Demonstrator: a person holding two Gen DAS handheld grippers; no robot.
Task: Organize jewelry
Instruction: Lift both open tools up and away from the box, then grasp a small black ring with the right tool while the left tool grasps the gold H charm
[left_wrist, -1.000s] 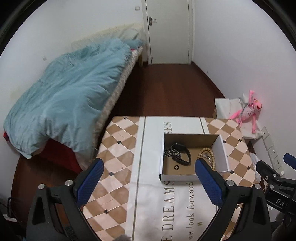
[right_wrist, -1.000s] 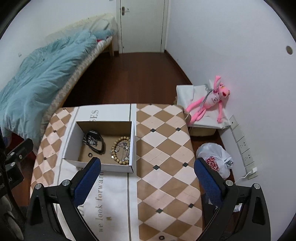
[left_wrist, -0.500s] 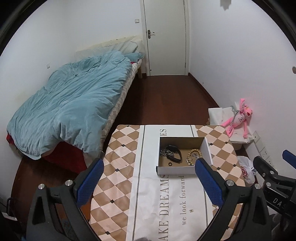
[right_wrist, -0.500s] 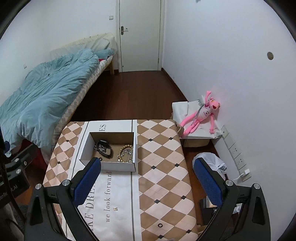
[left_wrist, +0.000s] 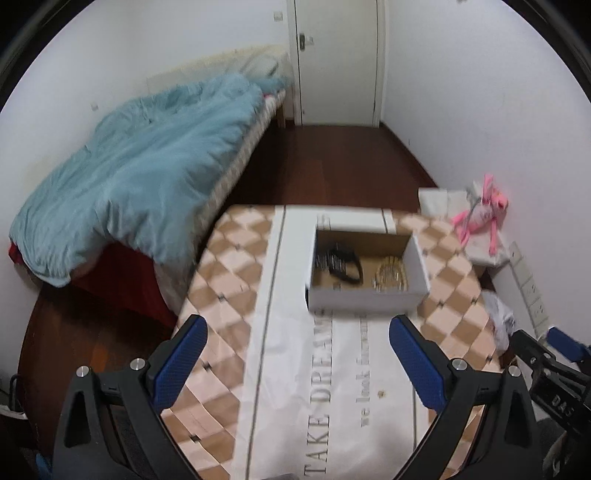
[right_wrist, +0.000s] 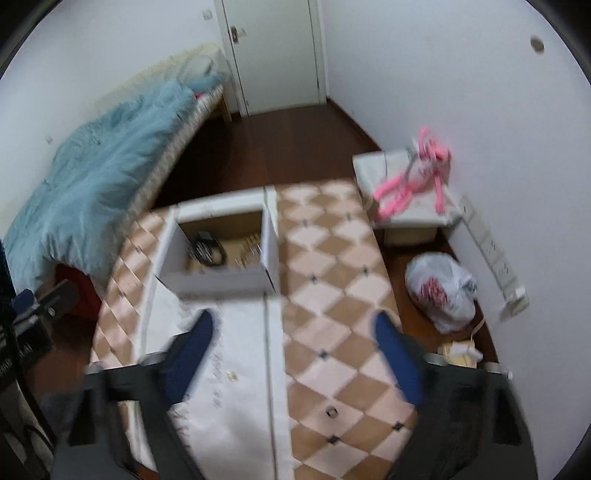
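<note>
An open white cardboard box (left_wrist: 365, 299) (right_wrist: 218, 282) stands on the checked table. Inside lie a black band (left_wrist: 345, 264) (right_wrist: 208, 251) with a silver chain beside it and a beaded bracelet (left_wrist: 391, 275) (right_wrist: 251, 253). A small dark ring (right_wrist: 331, 411) lies loose on the table between the right gripper's fingers. My left gripper (left_wrist: 295, 365) is open and empty, above the table's near side. My right gripper (right_wrist: 295, 354) is open and empty, above the table to the box's right. Both views are blurred.
A white runner with lettering (left_wrist: 332, 387) crosses the table. A bed with a blue duvet (left_wrist: 129, 177) stands to the left. A pink toy (right_wrist: 417, 173) lies on a white box (right_wrist: 410, 214) on the right, with a plastic bag (right_wrist: 443, 291) on the floor.
Both grippers first drew back and up from the table, then came nearer again. The right view has tilted and shifted. The loose ring now shows between the right fingers. Both grippers stay open.
</note>
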